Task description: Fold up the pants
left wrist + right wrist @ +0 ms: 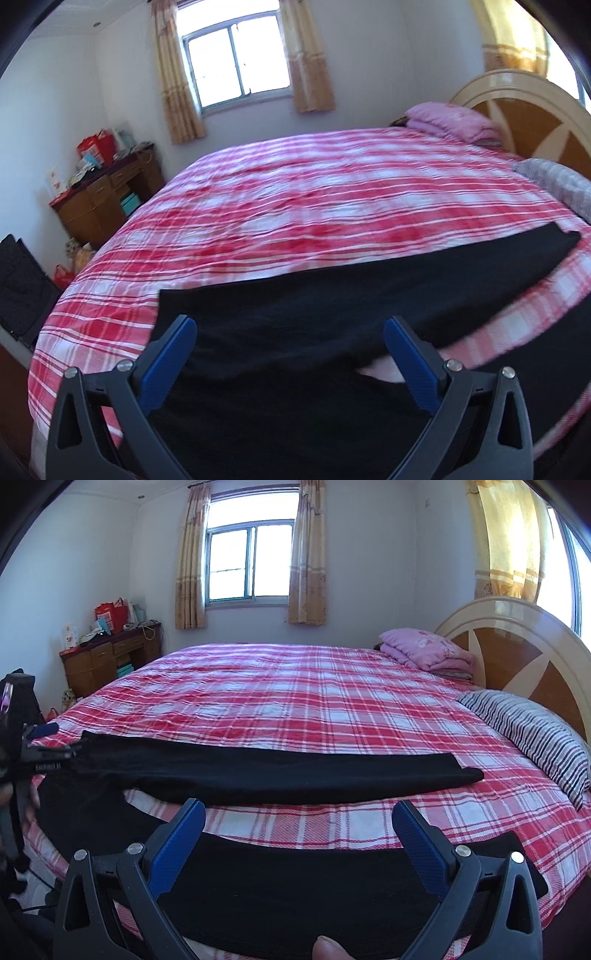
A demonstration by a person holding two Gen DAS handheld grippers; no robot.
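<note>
Black pants (280, 771) lie long-axis left–right; left gripper (290, 354) over waist, right gripper (299, 834) over near leg, both jaws wide, empty.

black pants (295, 406): waist end cut off at 6 o'clock | plaid bedspread (295, 206): motion-blurred | desk clutter (110, 620): at 10 o'clock, too small to identify
</note>
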